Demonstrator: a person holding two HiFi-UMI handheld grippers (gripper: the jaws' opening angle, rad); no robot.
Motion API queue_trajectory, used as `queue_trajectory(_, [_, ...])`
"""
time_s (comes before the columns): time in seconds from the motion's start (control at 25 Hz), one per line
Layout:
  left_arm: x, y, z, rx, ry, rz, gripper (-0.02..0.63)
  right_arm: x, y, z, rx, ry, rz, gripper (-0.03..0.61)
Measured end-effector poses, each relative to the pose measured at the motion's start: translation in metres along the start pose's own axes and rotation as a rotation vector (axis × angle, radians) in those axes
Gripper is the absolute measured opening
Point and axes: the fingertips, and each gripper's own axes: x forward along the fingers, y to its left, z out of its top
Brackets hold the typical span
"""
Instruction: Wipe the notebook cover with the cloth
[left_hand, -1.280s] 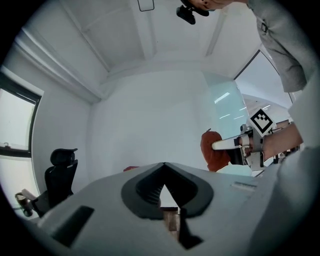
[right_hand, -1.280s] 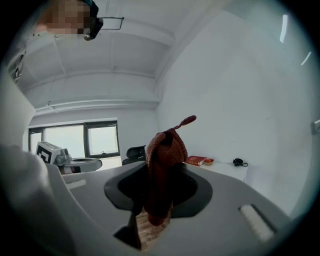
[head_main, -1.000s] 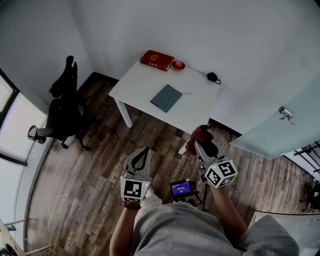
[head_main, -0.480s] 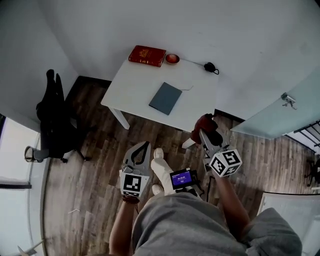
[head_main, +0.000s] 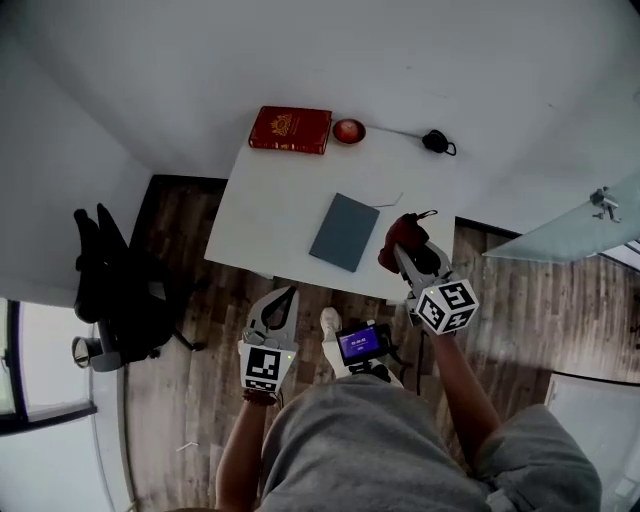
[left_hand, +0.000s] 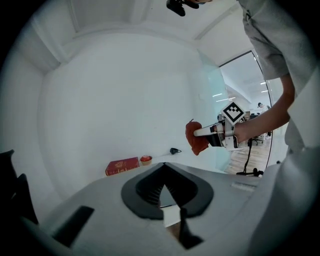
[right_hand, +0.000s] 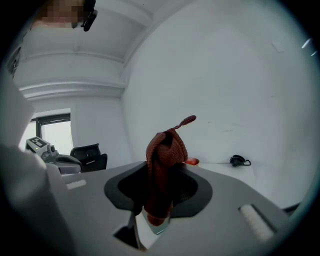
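A grey-blue notebook (head_main: 344, 231) lies flat on the white table (head_main: 270, 215), near its front edge. My right gripper (head_main: 398, 247) is shut on a dark red knitted cloth (head_main: 402, 233), held in the air just right of the notebook. In the right gripper view the cloth (right_hand: 164, 165) stands bunched between the jaws. My left gripper (head_main: 287, 296) is shut and holds nothing; it hangs over the floor in front of the table. From the left gripper view the right gripper (left_hand: 197, 134) and the cloth (left_hand: 196, 138) show at the right.
A red book (head_main: 290, 129), a small red bowl (head_main: 349, 131) and a black object (head_main: 436, 142) with a thin cord lie along the table's far edge by the wall. A black office chair (head_main: 112, 290) stands at the left. A glass door (head_main: 570, 225) is at the right.
The person has walked closer to the table. My right gripper with the cloth has come up beside the notebook's right edge. The left gripper has stayed shut and low.
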Motion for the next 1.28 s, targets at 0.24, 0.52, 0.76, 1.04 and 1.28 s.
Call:
queue_trajectory(0.24, [0.069,0.045,-0.023,0.031,0.095,-0.047,0.002,0.068,-0.046,-0.008,0.032,0.019,-0.026,0.130])
queue_trajectory(0.52, [0.116,0.054,-0.058,0.040,0.149,-0.136,0.027,0.121,-0.068,-0.030,0.005,0.116,0.021,0.130])
queue_trajectory(0.76, [0.142,0.054,-0.111,0.038,0.253,-0.223,0.059,0.168,-0.078,-0.052,-0.080,0.249,0.082,0.132])
queue_trajectory(1.04, [0.163,0.053,-0.177,0.077,0.387,-0.359,0.125,0.225,-0.067,-0.090,-0.264,0.523,0.179,0.132])
queue_trajectory(1.28, [0.178,0.046,-0.220,0.086,0.446,-0.467,0.160,0.261,-0.060,-0.142,-0.414,0.817,0.288,0.132])
